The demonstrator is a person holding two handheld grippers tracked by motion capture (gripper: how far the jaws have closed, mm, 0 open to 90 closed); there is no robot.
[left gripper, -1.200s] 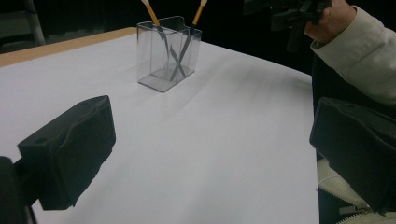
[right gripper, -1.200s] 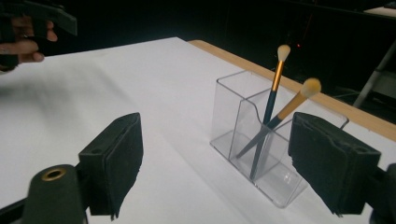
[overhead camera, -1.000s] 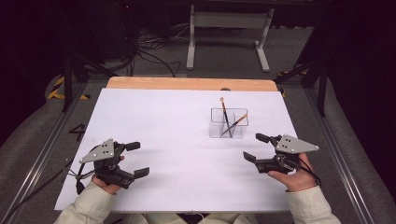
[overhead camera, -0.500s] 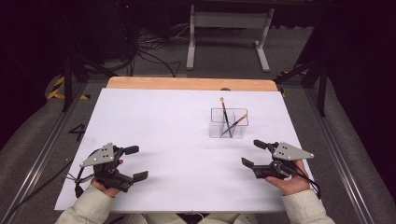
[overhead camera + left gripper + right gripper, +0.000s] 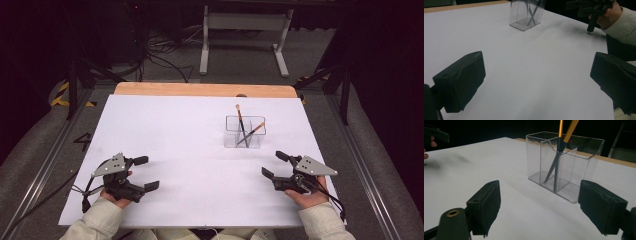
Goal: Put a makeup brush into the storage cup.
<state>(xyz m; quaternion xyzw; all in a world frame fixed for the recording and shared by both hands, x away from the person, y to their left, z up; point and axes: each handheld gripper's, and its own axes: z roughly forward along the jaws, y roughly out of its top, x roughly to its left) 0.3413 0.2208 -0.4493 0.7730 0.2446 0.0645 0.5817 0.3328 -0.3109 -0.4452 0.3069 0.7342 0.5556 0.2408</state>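
Observation:
A clear two-compartment holder stands on the white table, right of centre. Two thin brushes with orange upper handles lean crossed inside it. My left gripper rests near the front left edge, open and holding nothing. My right gripper is at the front right, open and holding nothing, a short way in front of the holder. In the right gripper view the holder and brushes stand just beyond the spread jaws. In the left gripper view the holder is far off, with the other gripper at the upper right.
A wooden strip runs along the table's far edge. Beyond it are a metal stand and cables on a dark floor. Metal rails flank the table on both sides.
Both grippers have drawn back a little toward the near edge of the table. Their jaws stay open. The holder and brushes have not moved.

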